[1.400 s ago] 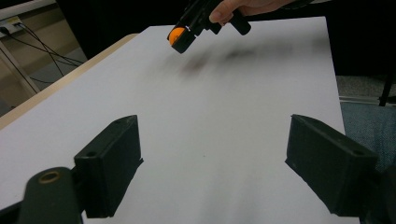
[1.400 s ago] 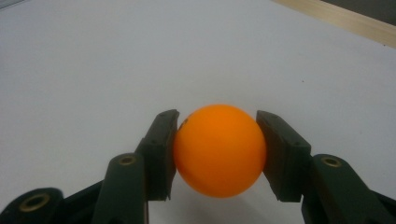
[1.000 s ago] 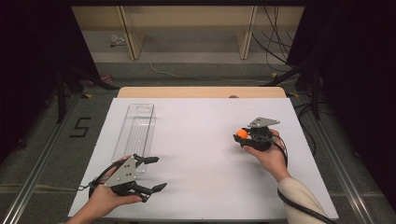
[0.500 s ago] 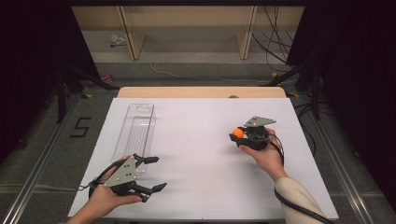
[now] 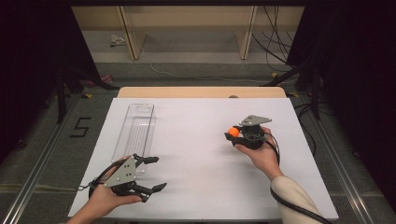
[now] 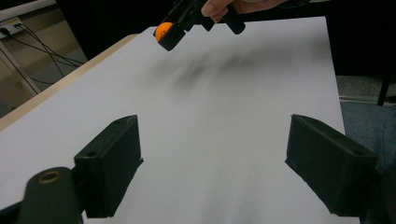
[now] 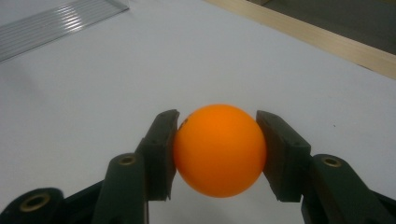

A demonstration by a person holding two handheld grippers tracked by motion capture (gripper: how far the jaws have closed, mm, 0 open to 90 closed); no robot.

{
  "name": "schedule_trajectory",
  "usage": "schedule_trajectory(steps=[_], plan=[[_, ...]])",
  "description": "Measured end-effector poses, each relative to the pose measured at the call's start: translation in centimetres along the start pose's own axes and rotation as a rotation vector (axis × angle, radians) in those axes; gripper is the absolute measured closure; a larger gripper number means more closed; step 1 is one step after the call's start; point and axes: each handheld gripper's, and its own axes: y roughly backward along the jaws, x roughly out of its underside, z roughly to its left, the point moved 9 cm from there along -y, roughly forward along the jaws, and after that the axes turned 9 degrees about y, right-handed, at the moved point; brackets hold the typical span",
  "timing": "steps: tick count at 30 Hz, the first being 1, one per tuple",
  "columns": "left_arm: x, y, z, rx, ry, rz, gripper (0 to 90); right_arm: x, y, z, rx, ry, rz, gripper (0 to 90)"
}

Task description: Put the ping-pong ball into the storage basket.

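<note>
Drifting slightly left, right hand-held gripper (image 7: pixel 215 154) is clamping the ball (image 7: pixel 219 149) above the counter (image 5: pixel 196 140); left hand-held gripper (image 5: pixel 152 173) is gaping beside the tray (image 5: pixel 135 128).

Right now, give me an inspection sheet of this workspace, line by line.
Surface: white table top, bare in the middle, wooden edge at the far side.
Job's things: orange ball clamped between the pads of the right hand-held gripper; clear ribbed tray lying lengthwise on the left part of the table.
Clutter: nothing seen on the table.
Grippers: right one shut on the ball, held above the table; left hand-held gripper open, nothing between its jaws, low over the near left corner.
Cables: a black cable trails from the right one along the sleeve; more cables on the floor beyond.
Surroundings: dark room, wooden shelving at the back, a "5" marked on the floor.
</note>
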Motion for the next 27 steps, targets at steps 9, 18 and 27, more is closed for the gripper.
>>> schedule_trajectory(steps=[9, 18, 27], plan=[[0.0, 0.0, 0.0, 0.0, -0.001, -0.001, 17.6, -0.4, -0.2, 0.4, -0.007, 0.002, -0.007, 51.3], [0.0, 0.0, 0.0, 0.0, -0.002, 0.001, 17.6, -0.8, -0.4, 0.7, -0.016, 0.003, -0.011, 51.3], [0.0, 0.0, 0.0, 0.0, -0.004, 0.002, 17.6, -1.1, -0.7, 1.1, -0.023, 0.005, -0.014, 51.4]])
